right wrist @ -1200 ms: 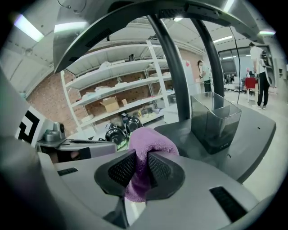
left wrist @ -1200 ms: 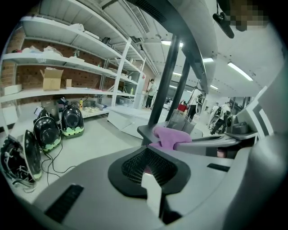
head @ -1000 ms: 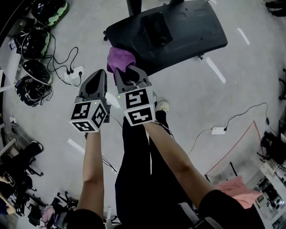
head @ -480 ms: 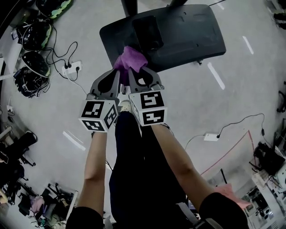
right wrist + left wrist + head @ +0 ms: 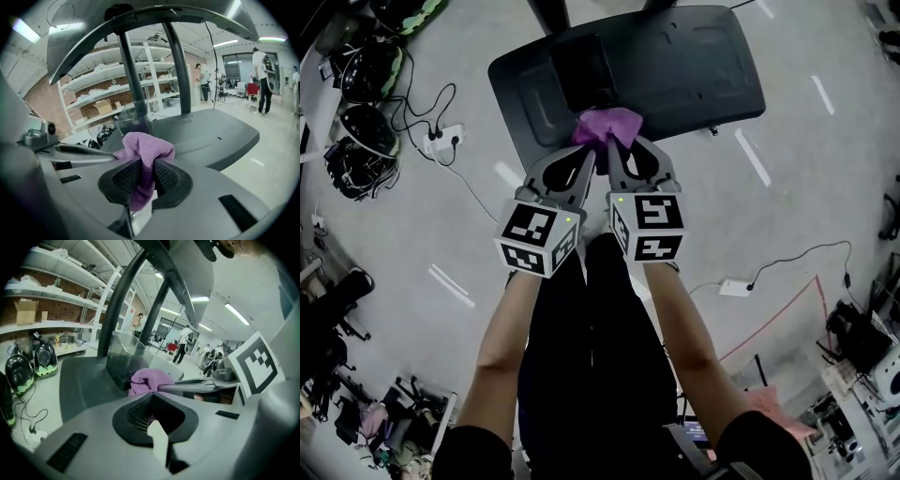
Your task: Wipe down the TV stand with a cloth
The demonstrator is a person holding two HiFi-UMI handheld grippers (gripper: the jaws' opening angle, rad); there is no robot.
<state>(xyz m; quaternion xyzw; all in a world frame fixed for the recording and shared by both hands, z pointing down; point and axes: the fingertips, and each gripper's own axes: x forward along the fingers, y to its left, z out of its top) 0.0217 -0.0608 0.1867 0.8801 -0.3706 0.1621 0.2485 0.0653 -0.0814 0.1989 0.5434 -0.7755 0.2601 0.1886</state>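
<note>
The right gripper pinches the evidently soft, light cloth by its bunched middle at the stand's near edge; the left gripper, closed and empty, waits beside it.

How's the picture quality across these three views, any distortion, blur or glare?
Head view: fisheye curves the floor, crumpled purple cloth sharp. Left gripper view: black vignetted corners, background people soft. Right gripper view: cloth crisp, ceiling light strips glare white.

Both arms reach forward, side by side. The right tongs pinch the cloth; the left tongs are closed.
</note>
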